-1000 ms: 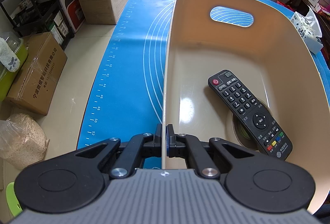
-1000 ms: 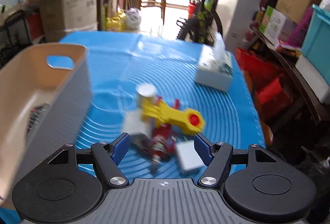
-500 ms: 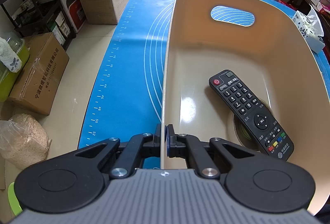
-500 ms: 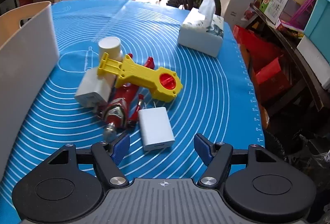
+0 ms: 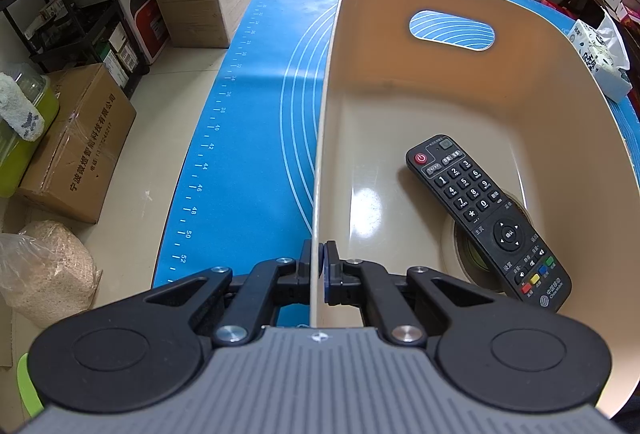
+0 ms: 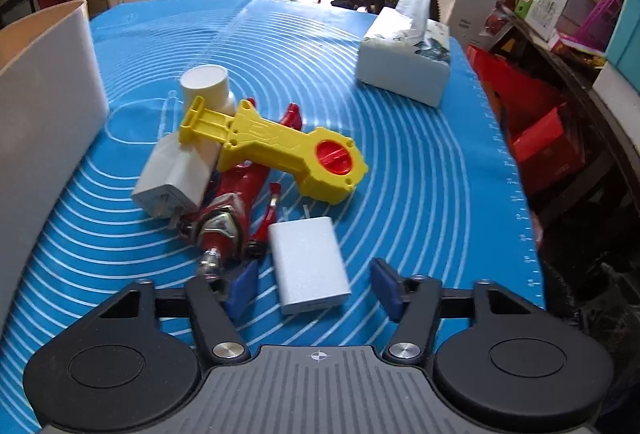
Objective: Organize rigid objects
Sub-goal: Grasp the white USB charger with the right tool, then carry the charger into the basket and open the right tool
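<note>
Nearest, the left gripper (image 5: pixel 320 266) is pinched on the near wall of the beige bin (image 5: pixel 460 82), presumably to steady it (a black remote (image 5: pixel 486 220) already lies inside). The right gripper (image 6: pixel 314 284) has just been closing, fingers still apart around the white charger (image 6: pixel 308 258) on the blue mat (image 6: pixel 420 174), likely next for the bin; beyond lie a red figure (image 6: pixel 236 202), yellow toy (image 6: pixel 276 150) and tissue box (image 6: pixel 404 62).

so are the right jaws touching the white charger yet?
Apart. In the right wrist view the right gripper straddles the charger, its jaws having just been closing, with blue mat visible between each pad and the charger's sides.
</note>
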A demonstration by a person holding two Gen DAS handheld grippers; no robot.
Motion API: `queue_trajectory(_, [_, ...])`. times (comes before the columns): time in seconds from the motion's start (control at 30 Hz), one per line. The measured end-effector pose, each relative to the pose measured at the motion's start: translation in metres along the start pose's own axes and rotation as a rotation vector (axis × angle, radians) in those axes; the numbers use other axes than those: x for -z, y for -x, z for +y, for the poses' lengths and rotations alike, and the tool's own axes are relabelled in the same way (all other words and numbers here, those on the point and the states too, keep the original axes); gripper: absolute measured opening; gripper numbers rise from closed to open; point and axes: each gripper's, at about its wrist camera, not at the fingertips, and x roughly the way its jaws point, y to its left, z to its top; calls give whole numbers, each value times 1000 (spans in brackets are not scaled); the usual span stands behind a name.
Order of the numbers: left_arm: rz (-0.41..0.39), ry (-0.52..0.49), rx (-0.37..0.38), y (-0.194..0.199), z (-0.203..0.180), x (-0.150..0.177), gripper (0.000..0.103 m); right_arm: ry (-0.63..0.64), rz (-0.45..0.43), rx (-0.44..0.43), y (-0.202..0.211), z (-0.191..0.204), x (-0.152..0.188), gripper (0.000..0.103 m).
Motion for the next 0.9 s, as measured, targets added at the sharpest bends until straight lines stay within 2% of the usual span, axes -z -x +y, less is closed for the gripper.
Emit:
queue_trajectory(0.03, [0, 0, -1, 1, 0, 0, 6, 2, 2, -9, 0, 1, 0, 46])
queue_trajectory(0.2, [0, 0, -2, 1, 0, 0, 6, -1, 16, -15, 2, 2, -1, 42])
queue_trajectory(0.37, [1, 1, -1, 1, 1, 0, 6, -36, -6, 44, 16, 0, -2, 42])
queue_trajectory(0.77, [4, 8, 3, 1, 2, -1, 5, -61, -65, 103, 54, 12, -10, 42])
queue_trajectory(0.9, [4, 8, 3, 1, 1, -1, 5, -77, -127, 111, 71, 19, -17, 42])
